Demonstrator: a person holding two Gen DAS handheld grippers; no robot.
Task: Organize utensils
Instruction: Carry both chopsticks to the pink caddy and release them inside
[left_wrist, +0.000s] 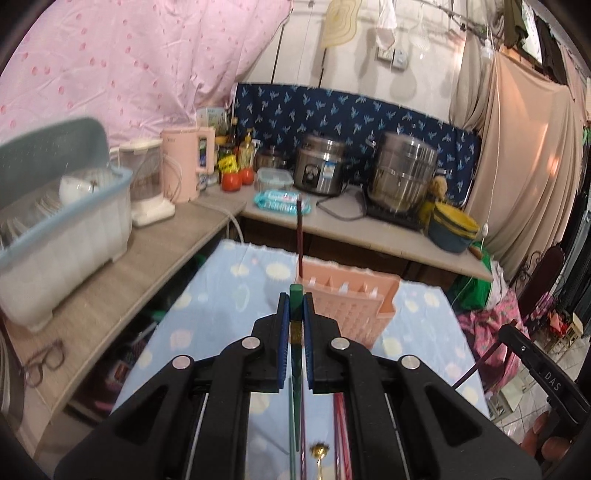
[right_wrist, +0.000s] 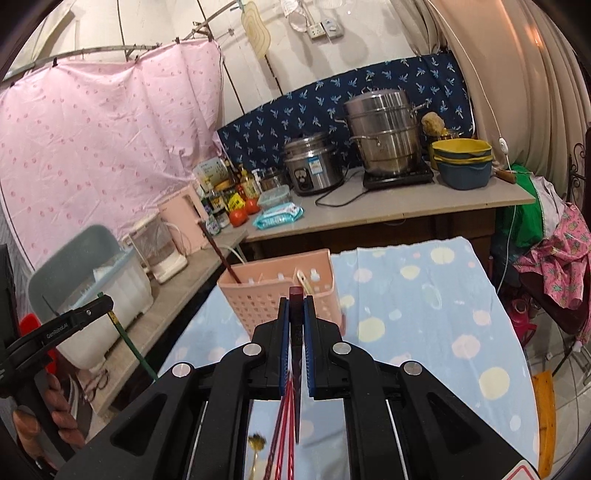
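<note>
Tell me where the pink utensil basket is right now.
The pink utensil basket stands on the blue spotted tablecloth at the table's far edge, just ahead of both grippers, with a dark chopstick upright in its left end.

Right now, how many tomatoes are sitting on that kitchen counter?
2. Both round red tomatoes sit side by side on the grey counter, in front of the bottles and just left of the clear lidded container. More could be hidden behind the clutter.

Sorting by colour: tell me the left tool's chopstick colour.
Green chopstick; clearest in the left wrist view.
</note>
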